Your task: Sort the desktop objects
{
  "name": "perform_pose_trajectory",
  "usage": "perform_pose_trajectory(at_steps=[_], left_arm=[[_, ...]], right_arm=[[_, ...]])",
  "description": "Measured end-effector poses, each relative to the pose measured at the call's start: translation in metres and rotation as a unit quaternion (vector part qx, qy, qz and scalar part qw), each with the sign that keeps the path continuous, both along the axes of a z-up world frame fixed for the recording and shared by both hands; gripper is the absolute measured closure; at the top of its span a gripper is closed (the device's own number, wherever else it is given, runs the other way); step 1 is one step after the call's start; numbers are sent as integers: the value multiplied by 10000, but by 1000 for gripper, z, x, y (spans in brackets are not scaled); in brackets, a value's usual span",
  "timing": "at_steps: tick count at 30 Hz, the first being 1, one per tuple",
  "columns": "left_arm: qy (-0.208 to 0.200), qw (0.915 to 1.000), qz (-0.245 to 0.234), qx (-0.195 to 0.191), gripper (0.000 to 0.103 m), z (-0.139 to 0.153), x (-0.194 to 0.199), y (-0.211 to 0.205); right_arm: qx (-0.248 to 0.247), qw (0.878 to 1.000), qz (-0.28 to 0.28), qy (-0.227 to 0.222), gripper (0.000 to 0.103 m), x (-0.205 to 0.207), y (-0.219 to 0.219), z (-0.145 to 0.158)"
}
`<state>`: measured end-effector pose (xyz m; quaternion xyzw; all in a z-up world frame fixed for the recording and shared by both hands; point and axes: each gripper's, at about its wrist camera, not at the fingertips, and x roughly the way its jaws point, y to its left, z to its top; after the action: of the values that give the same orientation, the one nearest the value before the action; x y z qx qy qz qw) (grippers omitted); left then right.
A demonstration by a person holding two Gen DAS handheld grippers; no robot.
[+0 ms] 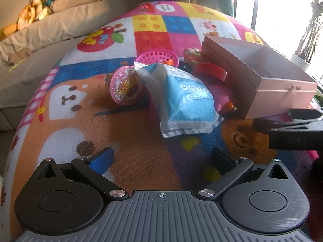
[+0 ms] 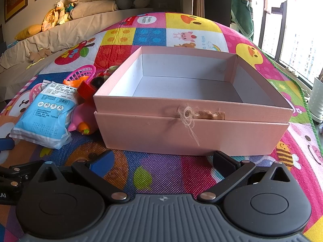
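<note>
Meanwhile, both claws, left (image 1: 161,153) and right (image 2: 162,159), gape wide and empty above the play mat (image 1: 141,157); toys and a blue packet (image 1: 186,98) lie heaped beside the pink box (image 2: 191,117).

Both wrist cameras sit low over the play mat (image 1: 125,161), facing forward; the right view looks closely into the pink box (image 2: 191,129), ahead of its claw; both share the blue packet (image 1: 187,102).

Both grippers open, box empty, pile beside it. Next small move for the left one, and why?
Probably ease the left gripper forward onto the blue-and-white packet. It lies on top of the toy pile, nearest the open fingers, with nothing held yet. The pink box right beside it shows nothing inside, ready to receive it.
</note>
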<state>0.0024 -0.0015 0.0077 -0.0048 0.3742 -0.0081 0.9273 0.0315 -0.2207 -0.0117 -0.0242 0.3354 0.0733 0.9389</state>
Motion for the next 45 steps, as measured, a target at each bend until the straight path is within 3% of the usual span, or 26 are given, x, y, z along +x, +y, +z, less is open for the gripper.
perform_pose_trajectory(at_steps=[2, 4, 7, 11, 16, 20, 25, 28, 29, 32, 34, 36, 39, 43, 45], left_arm=[[-136, 9990, -151, -402, 0, 9, 0, 7], [-413, 9979, -178, -471, 0, 21, 1, 7], [-738, 9970, -220, 31, 0, 30, 12, -3], [-757, 9943, -223, 716, 0, 23, 28, -14], [-803, 9925, 282, 878, 0, 22, 30, 10], [-754, 9929, 655, 641, 0, 24, 20, 41], [-779, 9938, 787, -92, 0, 32, 0, 74], [-844, 9932, 777, -174, 0, 35, -9, 79], [-864, 9930, 789, -174, 0, 35, -11, 80], [-903, 9922, 805, -296, 0, 37, -14, 81], [-949, 9921, 753, -333, 0, 38, -17, 79], [-954, 9924, 680, -367, 0, 37, -19, 77], [-916, 9930, 611, -439, 0, 35, -22, 76], [-865, 9933, 600, -477, 0, 30, -23, 76], [-858, 9932, 600, -506, 0, 29, -24, 76]], right_arm=[[18, 10000, 0, 7, 0, 0, -3, 0], [3, 10000, 39, 42, 0, -1, -4, 1], [33, 9993, 192, 316, 0, -1, -9, 5], [-33, 9994, 80, 350, 0, -5, -2, 4], [-41, 9990, 244, 381, 0, -4, -4, 5], [-104, 9989, 246, 378, 0, -4, -1, 6], [-22, 9986, 407, 350, 0, -5, -3, 7], [-169, 9955, 854, -369, 0, -22, 10, 22], [-416, 9909, 1013, -778, 2, -31, 20, 29], [-1181, 9659, 1530, -1722, 30, -46, 51, 46], [-1455, 9554, 1856, -1778, 54, -40, 71, 52], [-1665, 9508, 1984, -1701, 66, -27, 89, 52], [-1889, 9506, 2019, -1408, 75, -1, 108, 41], [-1880, 9538, 2053, -1133, 75, 16, 120, 25], [-1644, 9609, 2046, -881, 75, 16, 118, 27]])
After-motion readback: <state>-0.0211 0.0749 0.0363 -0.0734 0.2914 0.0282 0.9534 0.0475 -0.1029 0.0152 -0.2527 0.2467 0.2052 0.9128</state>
